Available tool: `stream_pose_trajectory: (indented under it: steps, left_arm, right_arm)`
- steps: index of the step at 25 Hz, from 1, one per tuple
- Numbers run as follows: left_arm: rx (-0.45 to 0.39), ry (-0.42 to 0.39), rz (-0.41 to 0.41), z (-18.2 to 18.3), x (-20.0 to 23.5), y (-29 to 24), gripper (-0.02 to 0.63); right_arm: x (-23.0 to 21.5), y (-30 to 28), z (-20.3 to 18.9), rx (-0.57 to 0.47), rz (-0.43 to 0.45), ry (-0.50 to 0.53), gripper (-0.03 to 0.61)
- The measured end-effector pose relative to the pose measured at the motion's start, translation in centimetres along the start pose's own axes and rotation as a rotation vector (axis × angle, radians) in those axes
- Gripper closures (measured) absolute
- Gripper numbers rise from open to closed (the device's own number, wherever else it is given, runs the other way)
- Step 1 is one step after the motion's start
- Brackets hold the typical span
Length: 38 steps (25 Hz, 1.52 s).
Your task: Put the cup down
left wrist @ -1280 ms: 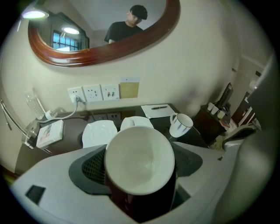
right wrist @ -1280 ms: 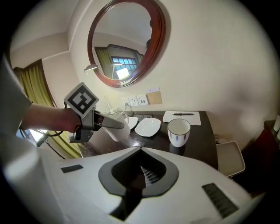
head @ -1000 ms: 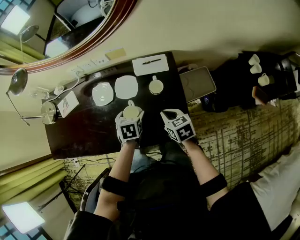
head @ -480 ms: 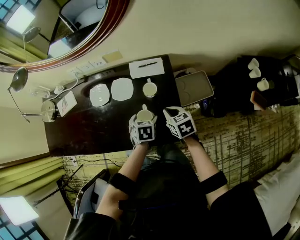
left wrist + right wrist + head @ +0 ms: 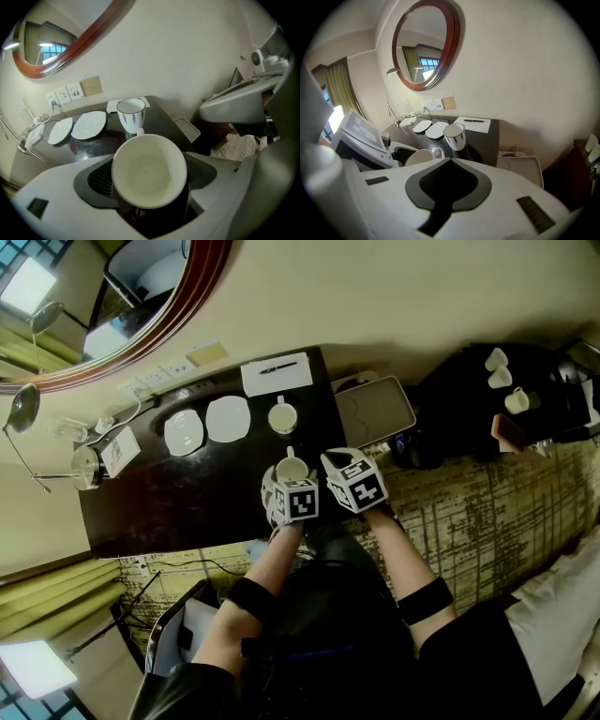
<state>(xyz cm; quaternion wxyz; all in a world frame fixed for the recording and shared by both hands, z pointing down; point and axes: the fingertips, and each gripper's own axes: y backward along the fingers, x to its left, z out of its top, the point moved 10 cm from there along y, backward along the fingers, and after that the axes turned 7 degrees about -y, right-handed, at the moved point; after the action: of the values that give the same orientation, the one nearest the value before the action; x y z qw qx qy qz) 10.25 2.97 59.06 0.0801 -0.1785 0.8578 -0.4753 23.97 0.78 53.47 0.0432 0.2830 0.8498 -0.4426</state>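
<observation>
Count from the left of the head view: two saucers (image 5: 184, 431) (image 5: 228, 418), one blue-marked cup (image 5: 282, 415) standing on the table, one plain cup (image 5: 149, 169), and one notepad (image 5: 277, 374). The left gripper (image 5: 289, 482) has its jaws wide, clamped on the plain cup mid-frame over the table's right end. The right gripper (image 5: 449, 178) has its jaws pressed together, empty. Dark table (image 5: 187, 493), oval mirror (image 5: 122, 306), patterned carpet (image 5: 487, 512).

Cream wall (image 5: 394, 296), oval wood-framed mirror (image 5: 425, 44), dark desk (image 5: 187, 493), patterned carpet (image 5: 487, 512), olive curtains (image 5: 56, 587)

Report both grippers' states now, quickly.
Left gripper: closed on the white cup.
Right gripper: closed, holding nothing.
</observation>
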Motion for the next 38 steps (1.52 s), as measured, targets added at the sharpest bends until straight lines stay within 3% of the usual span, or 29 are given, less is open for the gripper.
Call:
stream_pose_trajectory:
  steps: [13, 17, 22, 35, 36, 38]
  left_arm:
    - [0.016, 0.039, 0.076, -0.4, 0.3, -1.3, 0.189]
    - [-0.005, 0.057, 0.037, -0.7, -0.3, -1.8, 0.187]
    - [-0.006, 0.053, 0.038, -0.6, -0.3, -1.8, 0.125]
    - [-0.039, -0.022, 0.031, 1.3, 1.4, 2.4, 0.126]
    - [-0.043, -0.032, 0.038, 1.5, 1.9, 3.3, 0.135]
    - [-0.076, -0.052, 0.010, 1.9, 2.5, 4.5, 0.246]
  right_arm:
    - [-1.3, 0.7, -1.1, 0.010, -0.018, -0.033, 0.577]
    - [-1.4, 0.9, -0.9, 0.013, -0.020, -0.026, 0.577]
    - [-1.2, 0.7, -0.4, 0.004, -0.020, -0.019, 0.577]
    - [0.2, 0.6, 0.5, -0.010, -0.033, -0.035, 0.577]
    - [0.4, 0.7, 0.7, -0.016, -0.036, -0.037, 0.577]
    - [1.0, 0.9, 1.2, -0.033, -0.043, -0.037, 0.577]
